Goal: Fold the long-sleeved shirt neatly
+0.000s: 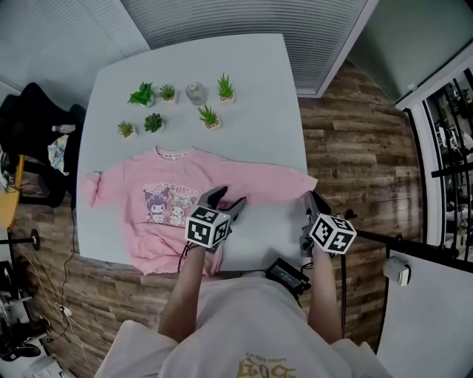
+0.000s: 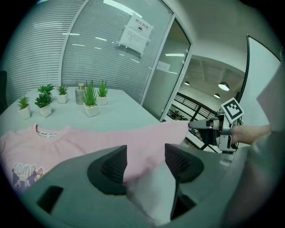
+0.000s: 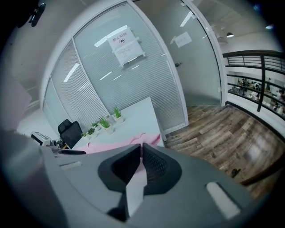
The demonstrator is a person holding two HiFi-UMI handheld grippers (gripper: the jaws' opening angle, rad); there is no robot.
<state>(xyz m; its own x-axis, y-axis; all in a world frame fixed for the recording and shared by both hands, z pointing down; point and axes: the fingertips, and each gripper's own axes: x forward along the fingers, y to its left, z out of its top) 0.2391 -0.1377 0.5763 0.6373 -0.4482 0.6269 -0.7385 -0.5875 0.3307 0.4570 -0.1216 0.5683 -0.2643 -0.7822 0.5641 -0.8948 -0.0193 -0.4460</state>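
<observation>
Right tongs pinch a sleeve of the pink shirt; left tongs gape above its cartoon-printed front.

Office setting indicated. Glass partition walls fitted with blinds; printed notice stuck on glass. Black swivel chair seen beside white bench. Small potted plants set on bench. Wood-look floor, black railing, ceiling lamps noted.
</observation>
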